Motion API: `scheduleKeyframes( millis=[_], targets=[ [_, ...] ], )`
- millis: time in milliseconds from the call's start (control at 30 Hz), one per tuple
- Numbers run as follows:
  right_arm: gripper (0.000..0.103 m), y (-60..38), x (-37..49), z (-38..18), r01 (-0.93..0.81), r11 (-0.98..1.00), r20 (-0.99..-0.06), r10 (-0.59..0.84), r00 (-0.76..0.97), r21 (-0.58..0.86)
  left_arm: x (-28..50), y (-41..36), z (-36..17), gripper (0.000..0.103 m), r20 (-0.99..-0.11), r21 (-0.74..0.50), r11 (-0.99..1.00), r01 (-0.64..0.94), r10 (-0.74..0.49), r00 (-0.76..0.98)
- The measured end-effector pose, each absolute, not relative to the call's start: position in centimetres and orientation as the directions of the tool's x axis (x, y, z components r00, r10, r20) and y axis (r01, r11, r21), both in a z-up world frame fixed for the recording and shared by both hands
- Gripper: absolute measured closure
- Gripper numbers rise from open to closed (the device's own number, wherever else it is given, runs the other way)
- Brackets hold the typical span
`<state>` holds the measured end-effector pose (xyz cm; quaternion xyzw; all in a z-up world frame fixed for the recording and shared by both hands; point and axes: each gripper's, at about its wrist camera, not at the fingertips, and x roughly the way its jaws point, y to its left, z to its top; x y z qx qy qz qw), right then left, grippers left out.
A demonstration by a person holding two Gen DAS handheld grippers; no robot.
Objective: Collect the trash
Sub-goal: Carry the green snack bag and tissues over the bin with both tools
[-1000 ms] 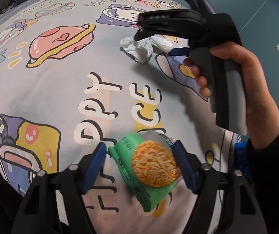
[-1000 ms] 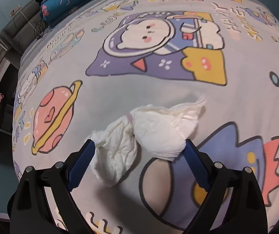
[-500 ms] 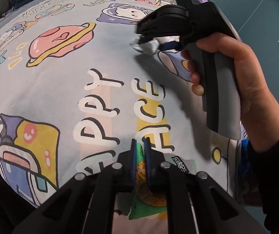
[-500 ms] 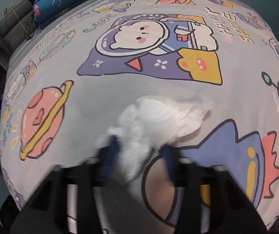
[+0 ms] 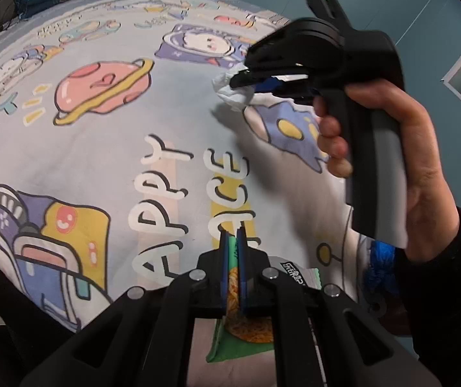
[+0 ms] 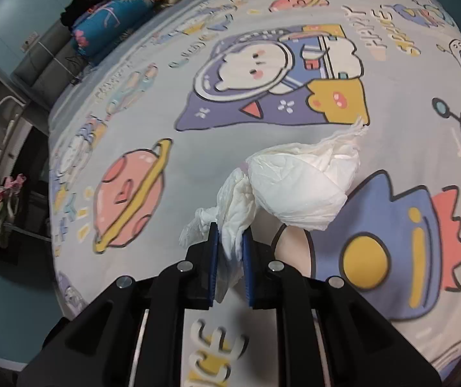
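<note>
Two soft, light items are clamped: left gripper (image 5: pixel 233 251) on a thin noodle wrapper (image 5: pixel 246 329), best pinched mid-sheet. Right gripper (image 6: pixel 230 245), jaws closing, squeezes a crumpled tissue (image 6: pixel 291 187) at its tail above the bed (image 6: pixel 198 148); it could tear.

A big bed (image 6: pixel 198 167) is covered by a pale blue sheet (image 5: pixel 107 148) with space cartoons printed on it. A pink planet with a yellow ring (image 6: pixel 130 200) is seen on the left, and a white bear in a round helmet (image 6: pixel 249 64) farther back. Folded blankets (image 6: pixel 114 19) are piled at the far end, a blue flowered one among them.
</note>
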<state>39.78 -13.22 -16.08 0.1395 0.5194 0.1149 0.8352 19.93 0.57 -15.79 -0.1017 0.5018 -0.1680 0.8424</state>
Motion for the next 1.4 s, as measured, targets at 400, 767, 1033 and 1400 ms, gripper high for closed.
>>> scheduleKeyframes(
  millis=[400, 767, 1033, 1400],
  targets=[
    [0.090, -17.0, 31.7, -8.9, -0.113, 0.913, -0.771, 0.392, 0.503, 0.391, 17.2, 1.7, -9.1, 0.098, -0.725, -0.285, 0.931, 0.227, -0.365, 0.584],
    [0.090, -23.3, 22.0, -6.0, -0.051, 0.909, -0.735, 0.367, 0.570, 0.414, 13.8, -1.1, -4.3, 0.098, -0.642, -0.263, 0.904, 0.338, -0.425, 0.638],
    [0.090, -28.3, 16.0, -5.7, 0.041, 0.913, -0.734, 0.299, 0.610, 0.406, 11.4, -4.6, -1.8, 0.098, -0.601, -0.205, 0.877, 0.434, -0.463, 0.651],
    [0.090, -35.2, 9.2, -4.2, 0.182, 0.908, -0.711, 0.159, 0.685, 0.378, 9.6, -10.7, 0.2, 0.098, -0.584, -0.129, 0.825, 0.550, -0.512, 0.630]
  ],
)
